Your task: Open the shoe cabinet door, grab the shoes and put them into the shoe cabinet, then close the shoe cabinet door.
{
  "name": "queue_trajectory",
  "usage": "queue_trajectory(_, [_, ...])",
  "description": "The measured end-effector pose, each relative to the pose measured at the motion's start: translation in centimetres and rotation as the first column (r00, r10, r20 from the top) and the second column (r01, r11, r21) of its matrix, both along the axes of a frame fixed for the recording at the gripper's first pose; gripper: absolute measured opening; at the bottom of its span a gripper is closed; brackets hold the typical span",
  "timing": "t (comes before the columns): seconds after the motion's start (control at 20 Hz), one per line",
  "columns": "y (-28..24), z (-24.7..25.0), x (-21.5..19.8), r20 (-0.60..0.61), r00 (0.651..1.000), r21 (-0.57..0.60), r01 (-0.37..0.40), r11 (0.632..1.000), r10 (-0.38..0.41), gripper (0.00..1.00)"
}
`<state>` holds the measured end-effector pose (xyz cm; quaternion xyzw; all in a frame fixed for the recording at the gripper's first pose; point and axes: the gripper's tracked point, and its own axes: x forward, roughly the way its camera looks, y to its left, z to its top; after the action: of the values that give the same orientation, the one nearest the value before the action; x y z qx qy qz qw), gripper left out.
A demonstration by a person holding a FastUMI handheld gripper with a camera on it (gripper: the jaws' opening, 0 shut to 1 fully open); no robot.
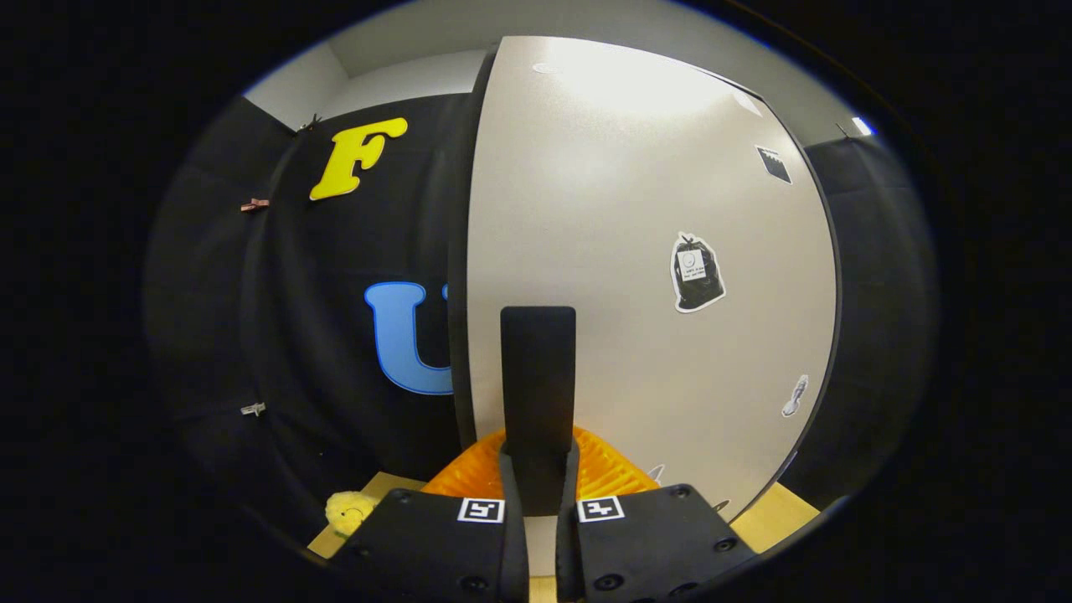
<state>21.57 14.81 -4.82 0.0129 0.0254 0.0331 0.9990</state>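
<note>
Gripping the tall black handle [538,394] of the pale grey cabinet door [653,251], the tongs [540,494] are clenched on it; shoe placement and closing apparently remain.

Light wooden table [775,515], yellow plush toy [350,509] at cabinet [636,276] foot

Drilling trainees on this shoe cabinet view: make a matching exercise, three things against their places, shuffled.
Things:
1. black handle
2. bag sticker
3. yellow plush toy

Places:
A. on the cabinet door, right of the handle
B. on the wooden surface, left of the gripper
C. clamped between the two fingers

Pairs: 1-C, 2-A, 3-B
</note>
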Motion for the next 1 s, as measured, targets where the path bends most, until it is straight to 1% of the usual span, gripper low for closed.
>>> queue_trajectory(0.15, [-0.2,0.8,-2.2,0.002,1.0,0.016,-0.009,1.0,0.009,0.17])
queue_trajectory(0.25, [-0.5,1.4,-4.2,0.007,1.0,0.026,-0.028,0.999,0.028,0.17])
queue_trajectory(0.6, [-4.1,1.9,-9.6,0.013,0.997,0.026,-0.077,0.997,0.077,0.16])
queue_trajectory(1.0, [-7.4,2.2,-13.5,0.019,0.994,0.028,-0.105,0.994,0.105,0.16])
